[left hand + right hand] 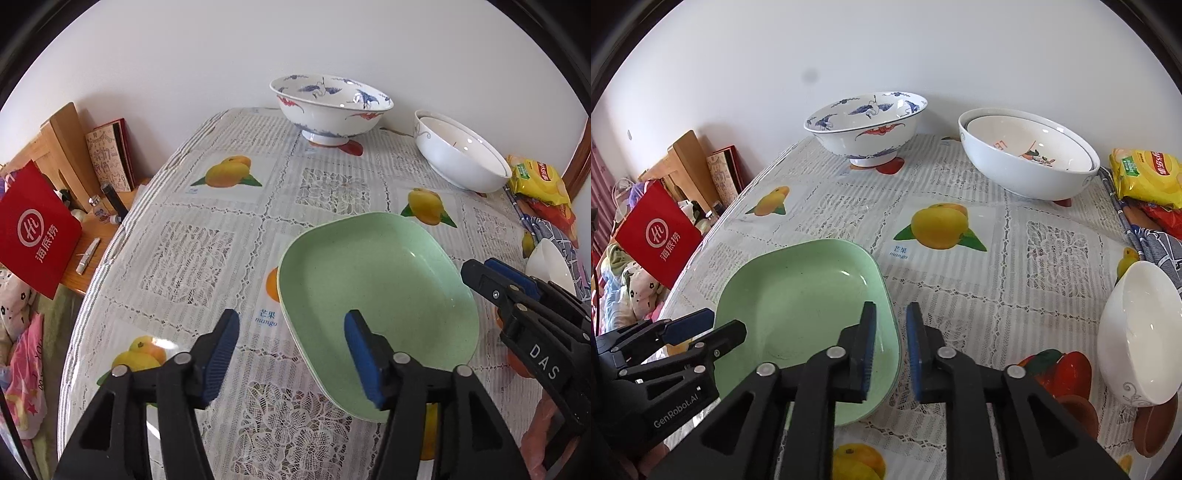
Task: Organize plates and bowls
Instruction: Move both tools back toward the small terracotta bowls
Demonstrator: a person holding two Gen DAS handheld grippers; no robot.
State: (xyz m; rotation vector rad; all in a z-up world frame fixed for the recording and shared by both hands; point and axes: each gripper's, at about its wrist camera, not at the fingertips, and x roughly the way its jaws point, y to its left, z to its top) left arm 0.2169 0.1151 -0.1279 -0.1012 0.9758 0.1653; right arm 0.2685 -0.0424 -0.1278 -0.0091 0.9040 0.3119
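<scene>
While flat, green plate [376,295] lengthwise toward wall.

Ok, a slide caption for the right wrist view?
Right gripper straddles the green plate rim, jaws open; bowls wait behind.

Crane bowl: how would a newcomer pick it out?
Go to the table's far edge by the white wall. The crane bowl stands there alone, left of the nested white bowls. Only it has a foot, blue cranes and red bats.
</scene>
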